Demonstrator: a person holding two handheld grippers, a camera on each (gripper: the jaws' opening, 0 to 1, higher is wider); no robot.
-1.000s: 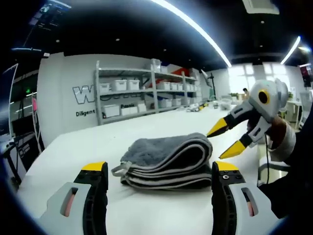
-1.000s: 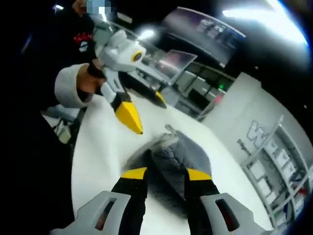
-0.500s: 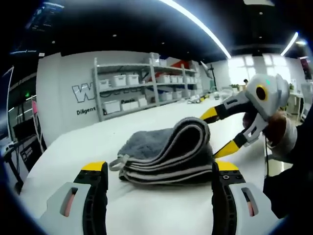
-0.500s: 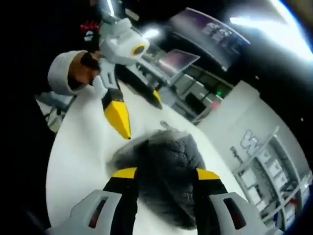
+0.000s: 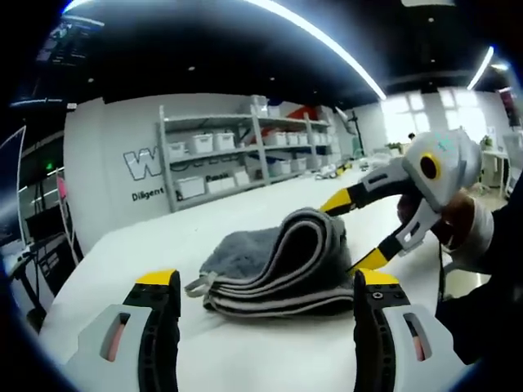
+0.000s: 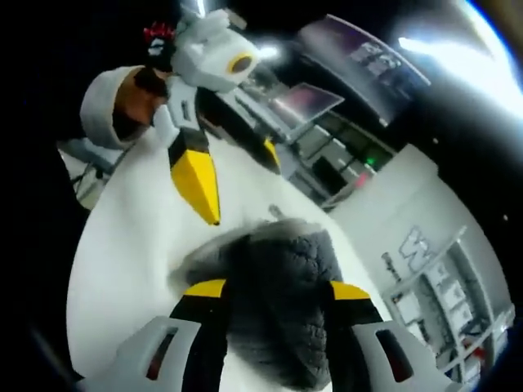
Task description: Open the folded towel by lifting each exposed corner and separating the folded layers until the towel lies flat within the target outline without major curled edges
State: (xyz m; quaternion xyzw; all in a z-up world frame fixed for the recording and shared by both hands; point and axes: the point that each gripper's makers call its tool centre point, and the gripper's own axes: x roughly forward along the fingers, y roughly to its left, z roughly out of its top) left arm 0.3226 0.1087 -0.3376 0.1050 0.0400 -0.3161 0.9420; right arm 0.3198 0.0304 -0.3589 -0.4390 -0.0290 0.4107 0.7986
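Note:
A grey towel (image 5: 270, 263), folded in several layers with pale edging, lies on the white table (image 5: 147, 245). My left gripper (image 5: 266, 278) is held low in front of it, open, its jaws wider than the towel and not touching it. My right gripper (image 5: 355, 230) comes in from the right, open, with one yellow tip above and one below the towel's raised, rounded fold. In the right gripper view the towel (image 6: 282, 273) bulges between the right gripper's (image 6: 276, 289) own jaws. The left gripper (image 6: 233, 170) hangs beyond, held by a hand in a white cuff.
Metal shelves (image 5: 237, 159) with white bins stand behind the table, against a wall with lettering. A hand (image 5: 458, 224) and dark sleeve hold the right gripper. A screen (image 6: 306, 98) stands past the table's far end. The table edge (image 6: 86, 245) runs close on the left.
My right gripper has moved in from beside the towel, so its jaws now straddle the folded end. That end has risen and bulged. The left gripper has kept its place.

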